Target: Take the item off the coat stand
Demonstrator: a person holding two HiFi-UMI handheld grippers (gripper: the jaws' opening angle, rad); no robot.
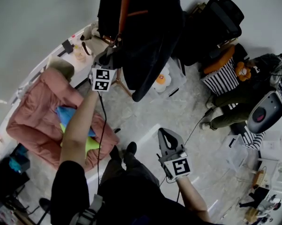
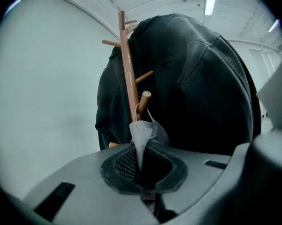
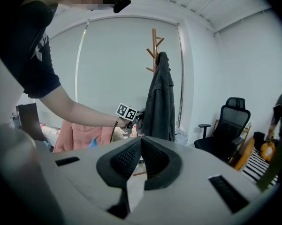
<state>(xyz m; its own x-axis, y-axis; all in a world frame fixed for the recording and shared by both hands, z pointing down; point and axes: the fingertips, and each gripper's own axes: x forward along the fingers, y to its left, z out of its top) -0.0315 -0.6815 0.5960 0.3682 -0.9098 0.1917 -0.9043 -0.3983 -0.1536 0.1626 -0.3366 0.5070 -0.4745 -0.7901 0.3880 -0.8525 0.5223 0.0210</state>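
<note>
A grey face mask (image 2: 141, 134) hangs by its ear loop from a lower peg (image 2: 144, 97) of the wooden coat stand (image 2: 127, 64). My left gripper (image 2: 141, 156) is shut on the mask's lower part, just below the peg. A dark jacket (image 2: 197, 88) drapes over the stand behind the mask. In the head view the left gripper (image 1: 106, 60) reaches up to the stand's pole (image 1: 125, 8) beside the jacket (image 1: 148, 36). My right gripper (image 1: 165, 134) hangs low and away from the stand. It is shut, its pads meeting on nothing (image 3: 141, 142). The right gripper view shows the stand (image 3: 154, 50) from afar.
A pink armchair (image 1: 35, 121) with blue and yellow-green cloth on it stands left of the stand. A black office chair (image 1: 220, 18) is at the back right. A seated person's legs (image 1: 234, 102) are at the right. A low white shelf (image 1: 70, 50) runs along the left wall.
</note>
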